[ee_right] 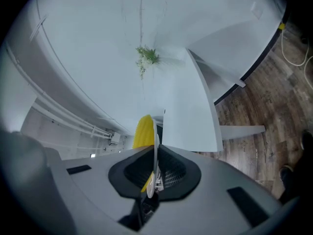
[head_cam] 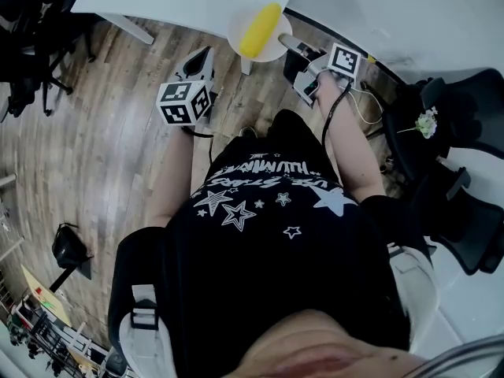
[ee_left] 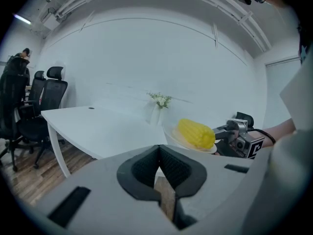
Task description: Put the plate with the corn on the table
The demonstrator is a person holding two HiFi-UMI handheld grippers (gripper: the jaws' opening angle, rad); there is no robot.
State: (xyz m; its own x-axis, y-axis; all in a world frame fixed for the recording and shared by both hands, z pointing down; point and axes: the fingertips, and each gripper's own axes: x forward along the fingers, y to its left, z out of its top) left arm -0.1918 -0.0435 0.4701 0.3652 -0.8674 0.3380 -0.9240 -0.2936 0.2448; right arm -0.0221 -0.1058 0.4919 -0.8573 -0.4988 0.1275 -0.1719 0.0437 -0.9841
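Observation:
A white plate (head_cam: pixel 253 36) with a yellow corn cob (head_cam: pixel 261 30) on it hangs in the air at the edge of the white table (head_cam: pixel 189 2), partly over the wooden floor. My right gripper (head_cam: pixel 287 43) is shut on the plate's right rim. In the right gripper view the plate (ee_right: pixel 155 153) stands edge-on between the pads, with the corn (ee_right: pixel 143 131) to its left. My left gripper (head_cam: pixel 205 56) is shut and empty, apart from the plate at its lower left. From the left gripper (ee_left: pixel 158 150) I see the corn (ee_left: pixel 196 133) and plate (ee_left: pixel 182 142) ahead at the right.
Black office chairs (head_cam: pixel 461 144) crowd the right side, and more stand at the far left (head_cam: pixel 31 30). A small bunch of flowers (head_cam: pixel 426 122) sits at the right. A black bag (head_cam: pixel 67 248) lies on the wooden floor. The person's torso fills the lower head view.

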